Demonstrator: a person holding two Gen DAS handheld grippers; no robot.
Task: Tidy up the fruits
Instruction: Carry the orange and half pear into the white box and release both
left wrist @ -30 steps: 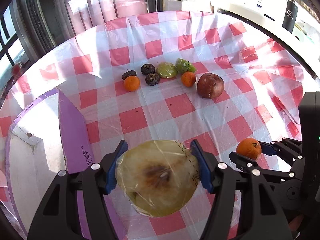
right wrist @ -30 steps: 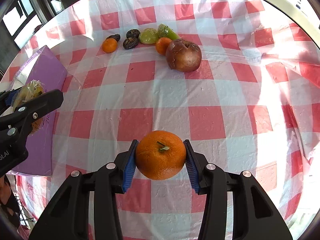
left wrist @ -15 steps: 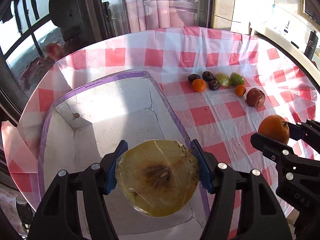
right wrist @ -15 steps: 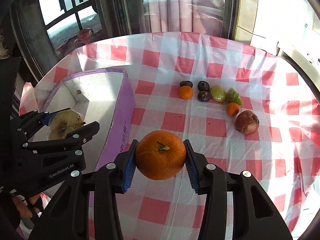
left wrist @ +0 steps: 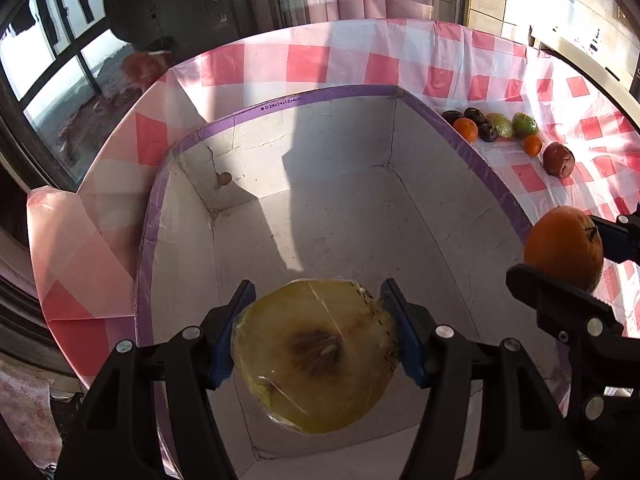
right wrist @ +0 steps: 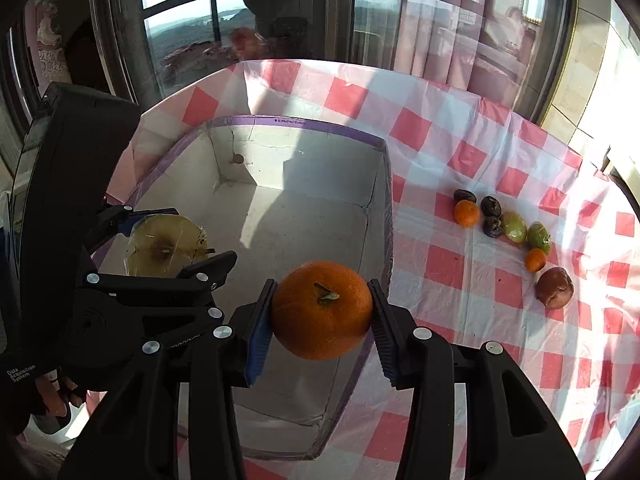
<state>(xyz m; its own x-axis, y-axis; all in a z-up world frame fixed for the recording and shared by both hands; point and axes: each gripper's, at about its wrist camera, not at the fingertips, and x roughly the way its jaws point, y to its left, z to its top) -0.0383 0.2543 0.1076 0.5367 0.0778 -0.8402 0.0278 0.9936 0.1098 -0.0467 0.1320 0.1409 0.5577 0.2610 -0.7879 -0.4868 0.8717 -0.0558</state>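
Note:
My left gripper (left wrist: 316, 328) is shut on a plastic-wrapped yellow fruit half (left wrist: 314, 360) with a brown core, held above the inside of a white box with a purple rim (left wrist: 344, 92). It also shows in the right wrist view (right wrist: 166, 246). My right gripper (right wrist: 320, 314) is shut on a large orange (right wrist: 322, 310), held over the box's right wall (right wrist: 380, 216). The orange shows in the left wrist view (left wrist: 564, 250) too. Several small fruits lie in a row on the checked cloth: a small orange (right wrist: 466, 213), dark fruits (right wrist: 491, 206), green fruits (right wrist: 538, 237) and a brown apple (right wrist: 555, 287).
The red-and-white checked tablecloth (right wrist: 460, 280) covers the table. A small round knob (left wrist: 224, 178) sits on the box's far inner wall. Dark windows (right wrist: 180, 24) and curtains stand behind the table's far edge.
Both grippers have swung left with their fruit, from over the open cloth to over the box. The fruit row now lies far to the right.

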